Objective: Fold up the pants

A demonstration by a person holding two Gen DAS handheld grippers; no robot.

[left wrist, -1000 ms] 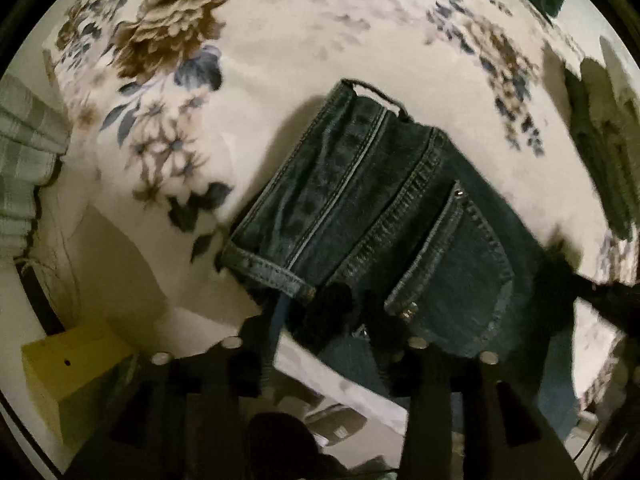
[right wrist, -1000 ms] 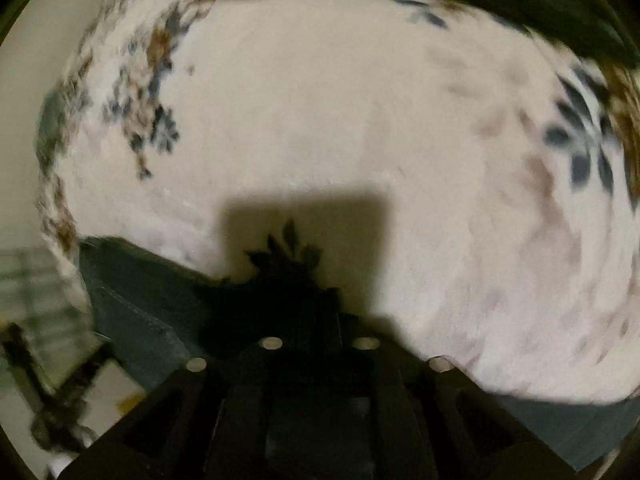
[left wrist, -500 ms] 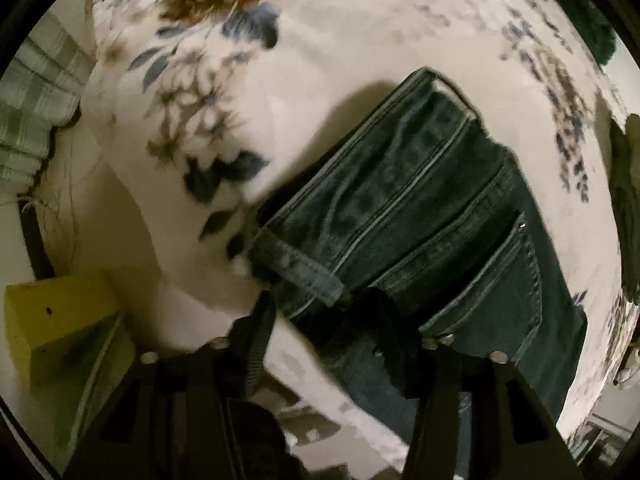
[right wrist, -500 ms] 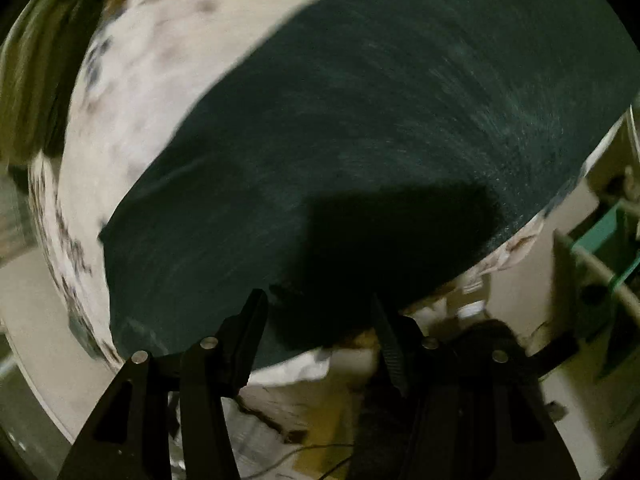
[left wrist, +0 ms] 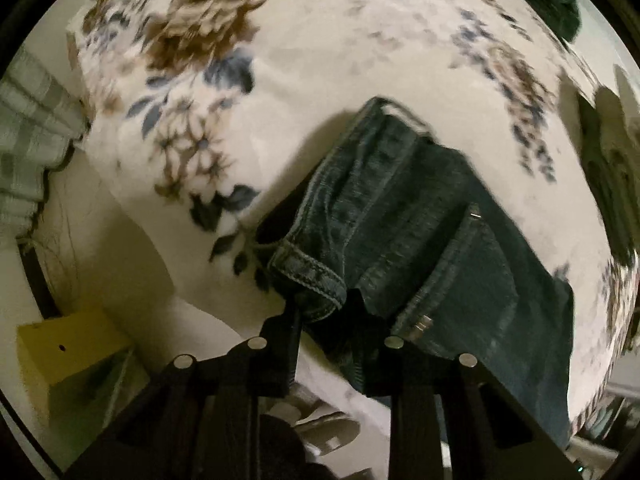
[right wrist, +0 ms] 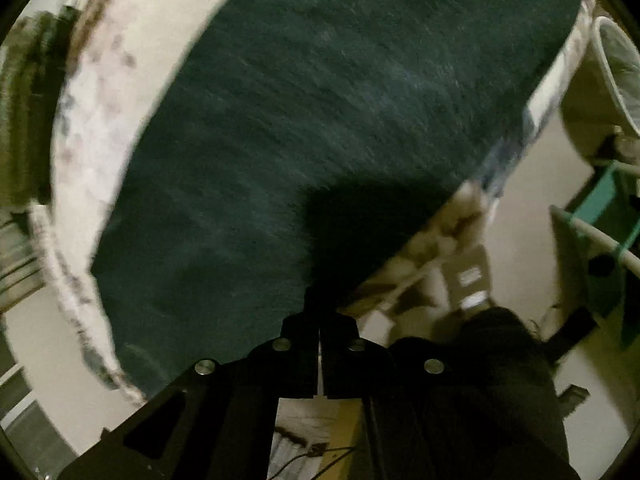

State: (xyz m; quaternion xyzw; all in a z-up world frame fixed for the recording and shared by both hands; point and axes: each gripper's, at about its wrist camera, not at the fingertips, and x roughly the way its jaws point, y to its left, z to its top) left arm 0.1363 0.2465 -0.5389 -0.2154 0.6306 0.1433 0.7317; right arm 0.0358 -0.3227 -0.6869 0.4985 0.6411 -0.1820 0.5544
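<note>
Dark blue jeans (left wrist: 420, 232) lie on a cream floral blanket (left wrist: 320, 60), waistband and back pocket toward the camera in the left wrist view. My left gripper (left wrist: 324, 312) has its fingers narrowly apart around the folded waistband corner at the bed's near edge. In the right wrist view the jeans (right wrist: 320, 100) spread as a wide dark sheet over the blanket (right wrist: 132, 80). My right gripper (right wrist: 319, 308) has its fingers together at the fabric's near edge; whether denim is pinched is hidden in shadow.
A yellow box (left wrist: 68, 344) stands below the bed at lower left. Plaid fabric (left wrist: 28, 140) hangs at far left. Dark green cloth (left wrist: 560, 4) lies at the blanket's far end. A white basket (right wrist: 616, 64) and teal frame (right wrist: 600, 208) stand beside the bed.
My left gripper's fingers have narrowed around the waistband corner and lifted it slightly. My right gripper went from open to closed at the jeans' edge.
</note>
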